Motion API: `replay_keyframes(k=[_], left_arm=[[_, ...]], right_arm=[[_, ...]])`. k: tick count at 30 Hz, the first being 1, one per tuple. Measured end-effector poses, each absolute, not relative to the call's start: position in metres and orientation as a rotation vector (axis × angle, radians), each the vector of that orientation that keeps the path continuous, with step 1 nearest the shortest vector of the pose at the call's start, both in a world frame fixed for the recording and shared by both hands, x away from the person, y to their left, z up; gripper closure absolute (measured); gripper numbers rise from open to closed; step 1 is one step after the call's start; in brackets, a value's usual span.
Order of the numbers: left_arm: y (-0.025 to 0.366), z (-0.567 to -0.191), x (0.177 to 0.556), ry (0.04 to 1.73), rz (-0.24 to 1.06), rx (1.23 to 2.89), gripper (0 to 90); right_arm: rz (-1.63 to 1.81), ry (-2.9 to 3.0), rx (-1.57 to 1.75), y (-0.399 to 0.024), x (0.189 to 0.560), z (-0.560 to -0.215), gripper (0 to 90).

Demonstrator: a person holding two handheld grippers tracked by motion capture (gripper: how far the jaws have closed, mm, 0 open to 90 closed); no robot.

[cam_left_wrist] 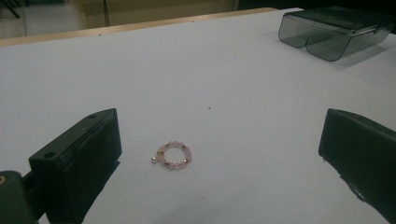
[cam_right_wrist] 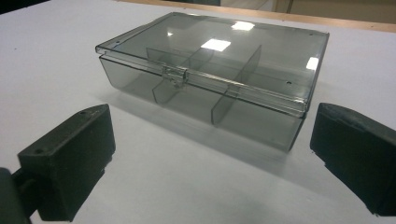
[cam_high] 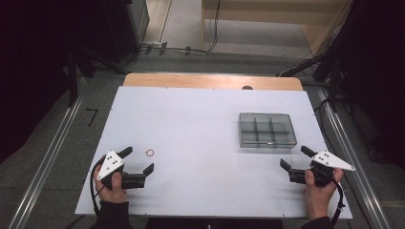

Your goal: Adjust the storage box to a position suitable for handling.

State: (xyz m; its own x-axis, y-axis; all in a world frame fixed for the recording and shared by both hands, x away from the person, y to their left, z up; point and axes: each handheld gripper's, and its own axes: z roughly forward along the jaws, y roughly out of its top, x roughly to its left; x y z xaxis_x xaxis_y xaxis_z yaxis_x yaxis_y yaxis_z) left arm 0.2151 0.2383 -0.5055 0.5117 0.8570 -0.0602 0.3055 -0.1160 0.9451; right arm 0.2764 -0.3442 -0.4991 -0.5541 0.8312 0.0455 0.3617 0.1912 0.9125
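A small ring of pink beads [cam_high: 150, 152] lies flat on the white table [cam_high: 191, 124], left of centre; in the left gripper view the bead ring [cam_left_wrist: 173, 155] sits just ahead of the wide-apart jaws. My left gripper [cam_high: 137, 160] is open, close behind the ring, holding nothing. A smoky clear plastic box [cam_high: 266, 130] with dividers and a shut, latched lid stands at the right; the box [cam_right_wrist: 210, 70] faces the right gripper's jaws. My right gripper [cam_high: 296, 157] is open just in front of the box, not touching it.
The white table top has a wooden strip [cam_high: 212, 81] along its far edge. Metal rails [cam_high: 47, 162] run along both sides of the table on the floor. Cables [cam_high: 181, 49] lie on the floor beyond the table. Dark curtains flank the scene.
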Motion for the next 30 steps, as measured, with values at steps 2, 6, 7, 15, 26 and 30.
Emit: replay_keyframes(k=[2,6,7,15,26,30], left_arm=[[0.238,-0.505,0.215,1.007,0.642,1.678,0.0],[0.237,-0.505,0.217,1.004,0.639,1.68,0.0],[0.237,-0.504,0.219,0.999,0.625,1.683,0.0],[0.238,-0.507,0.22,1.011,0.598,1.674,0.0],[0.239,-0.51,0.22,1.04,0.599,1.647,0.0],[0.238,-0.51,0.22,1.04,0.601,1.652,0.0]], right_arm=[[1.331,2.01,1.11,-0.344,0.277,-0.499,0.0],[1.345,2.02,1.119,-0.345,0.277,-0.497,0.0],[1.378,2.021,1.122,-0.346,0.278,-0.496,0.0],[1.413,2.035,1.163,-0.347,0.28,-0.481,4.8],[1.385,2.081,1.213,-0.345,0.297,-0.461,23.3],[1.403,2.115,1.21,-0.347,0.308,-0.451,44.1]])
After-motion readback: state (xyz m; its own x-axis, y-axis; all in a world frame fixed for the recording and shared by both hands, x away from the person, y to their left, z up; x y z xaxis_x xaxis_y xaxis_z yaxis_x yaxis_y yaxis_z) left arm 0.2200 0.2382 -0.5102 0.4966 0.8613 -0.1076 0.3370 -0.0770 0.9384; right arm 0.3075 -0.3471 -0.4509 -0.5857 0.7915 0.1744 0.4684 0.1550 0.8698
